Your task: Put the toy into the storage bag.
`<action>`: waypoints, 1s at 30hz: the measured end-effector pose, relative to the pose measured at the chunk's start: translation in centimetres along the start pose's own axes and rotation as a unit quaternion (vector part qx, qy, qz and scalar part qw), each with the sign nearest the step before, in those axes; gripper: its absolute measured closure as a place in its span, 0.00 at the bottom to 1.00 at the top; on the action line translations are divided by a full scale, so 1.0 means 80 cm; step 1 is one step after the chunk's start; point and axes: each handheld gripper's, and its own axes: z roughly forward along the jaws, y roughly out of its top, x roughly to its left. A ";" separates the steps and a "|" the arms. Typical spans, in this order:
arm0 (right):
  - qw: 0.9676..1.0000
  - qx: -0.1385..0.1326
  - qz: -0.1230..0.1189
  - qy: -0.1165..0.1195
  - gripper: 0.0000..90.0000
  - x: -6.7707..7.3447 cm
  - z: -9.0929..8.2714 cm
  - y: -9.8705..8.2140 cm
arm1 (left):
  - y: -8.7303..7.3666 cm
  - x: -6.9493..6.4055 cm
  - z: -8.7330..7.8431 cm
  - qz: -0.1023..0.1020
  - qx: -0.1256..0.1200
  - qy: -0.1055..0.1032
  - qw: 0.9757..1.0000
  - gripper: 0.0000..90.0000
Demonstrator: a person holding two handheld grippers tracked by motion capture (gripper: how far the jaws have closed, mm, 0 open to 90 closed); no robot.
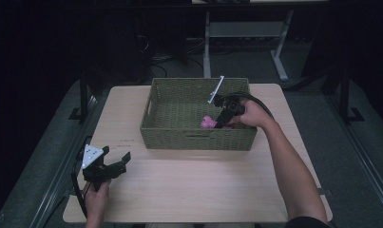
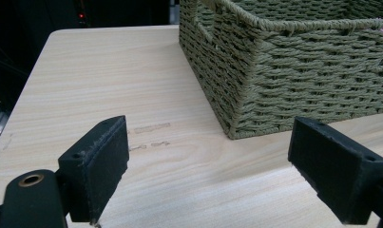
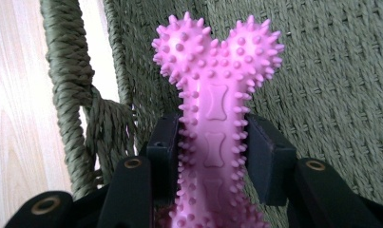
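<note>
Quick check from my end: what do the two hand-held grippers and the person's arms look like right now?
Both grippers are black. The left gripper carries a pale grey three-cornered plate with small dots and trails a black cable; its jaws are flat rectangular blocks with brass-coloured rivets behind. The right gripper has a tilted white plate on top and a black cable looping over the hand. Both forearms are bare; a dark sleeve edge shows on the right arm.

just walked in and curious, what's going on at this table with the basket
A person holds a gripper in each hand. The right gripper is shut on a pink spiky bone toy down inside the green woven basket. The left gripper sits open over the wooden table, holding nothing, short of the basket's corner.
</note>
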 end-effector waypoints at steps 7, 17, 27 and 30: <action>1.000 0.011 0.000 0.002 0.63 -0.001 0.007 0.002 | 0.000 0.000 0.000 0.000 0.000 0.000 1.000 0.14; 1.000 0.015 0.005 0.001 0.63 -0.002 0.010 0.003 | 0.000 0.000 0.000 0.001 0.000 0.000 1.000 0.14; 1.000 0.004 0.014 0.000 0.59 -0.003 0.007 0.004 | 0.000 0.000 0.000 0.000 -0.001 -0.001 1.000 0.14; 1.000 0.004 0.014 -0.001 0.59 -0.002 0.006 0.004 | 0.000 0.000 0.000 -0.001 -0.001 -0.001 1.000 0.14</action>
